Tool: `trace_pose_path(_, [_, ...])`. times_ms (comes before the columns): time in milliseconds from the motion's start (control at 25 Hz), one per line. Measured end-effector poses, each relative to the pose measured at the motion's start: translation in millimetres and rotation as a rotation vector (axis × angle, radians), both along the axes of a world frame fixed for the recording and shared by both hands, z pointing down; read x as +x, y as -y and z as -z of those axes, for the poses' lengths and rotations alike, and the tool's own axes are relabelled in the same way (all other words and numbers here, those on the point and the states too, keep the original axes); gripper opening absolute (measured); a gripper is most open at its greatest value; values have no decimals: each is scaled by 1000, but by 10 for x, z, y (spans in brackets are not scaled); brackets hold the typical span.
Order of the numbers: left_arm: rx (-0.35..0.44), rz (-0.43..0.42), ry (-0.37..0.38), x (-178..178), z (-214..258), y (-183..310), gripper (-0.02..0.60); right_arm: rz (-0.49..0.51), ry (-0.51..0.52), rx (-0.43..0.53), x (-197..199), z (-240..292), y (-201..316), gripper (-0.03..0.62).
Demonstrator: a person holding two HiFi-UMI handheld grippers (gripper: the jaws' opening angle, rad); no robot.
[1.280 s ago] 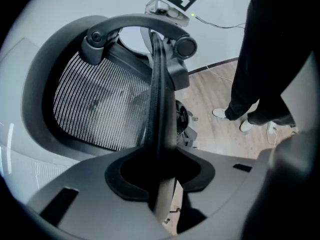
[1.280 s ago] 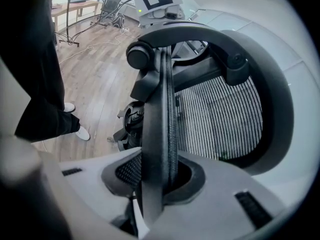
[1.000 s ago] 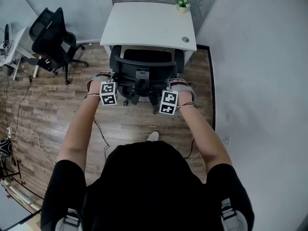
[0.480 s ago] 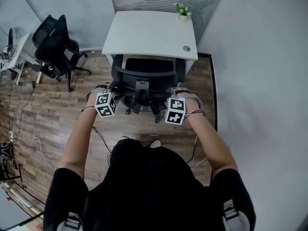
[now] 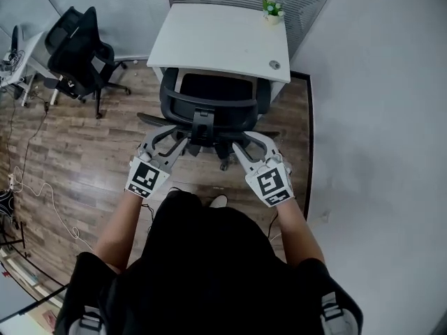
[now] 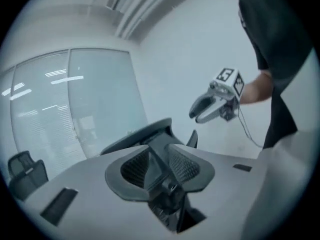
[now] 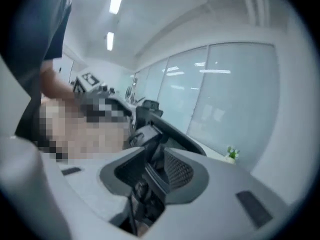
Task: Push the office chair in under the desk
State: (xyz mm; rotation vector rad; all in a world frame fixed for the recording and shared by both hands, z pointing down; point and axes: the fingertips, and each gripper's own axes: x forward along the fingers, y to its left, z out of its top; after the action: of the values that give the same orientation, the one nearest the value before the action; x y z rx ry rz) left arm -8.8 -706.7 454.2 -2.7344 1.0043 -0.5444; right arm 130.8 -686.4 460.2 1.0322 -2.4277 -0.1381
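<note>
The black office chair [image 5: 208,102] stands with its seat partly under the white desk [image 5: 216,37], its back toward me. My left gripper [image 5: 166,139] and right gripper [image 5: 253,142] hover just short of the chair's back, apart from it, one on each side. Both point at the chair with jaws spread and closing, and nothing is between them. In the left gripper view the chair's back [image 6: 145,134] shows beyond the jaws of the left gripper [image 6: 159,159], with the right gripper [image 6: 216,102] off to the side. The right gripper view shows the chair's back [image 7: 156,123] past the right gripper [image 7: 150,171].
A small potted plant [image 5: 272,9] stands at the desk's far right corner, by a glass partition. A second black chair [image 5: 77,47] stands at the left beside another desk [image 5: 12,72]. Cables [image 5: 31,194] trail over the wooden floor. A grey wall [image 5: 377,117] runs along the right.
Both grippers have let go of the chair's back and drawn back toward me, jaws now spread. The chair stays at the desk.
</note>
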Motion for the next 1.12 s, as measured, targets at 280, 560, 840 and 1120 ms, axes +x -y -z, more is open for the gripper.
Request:
trace_pose_path(280, [55, -66, -213, 431, 557, -364, 36, -9, 417, 66, -141, 552, -227, 32])
trace_pose_path(560, [33, -43, -302, 629, 677, -296, -5, -25, 476, 105, -10, 762, -163, 3])
trace_pose_path(840, [27, -55, -319, 692, 714, -283, -5, -9, 471, 129, -42, 854, -171, 3])
trace_pose_path(1120, [25, -48, -326, 655, 744, -268, -5, 6, 459, 122, -131, 853, -158, 3])
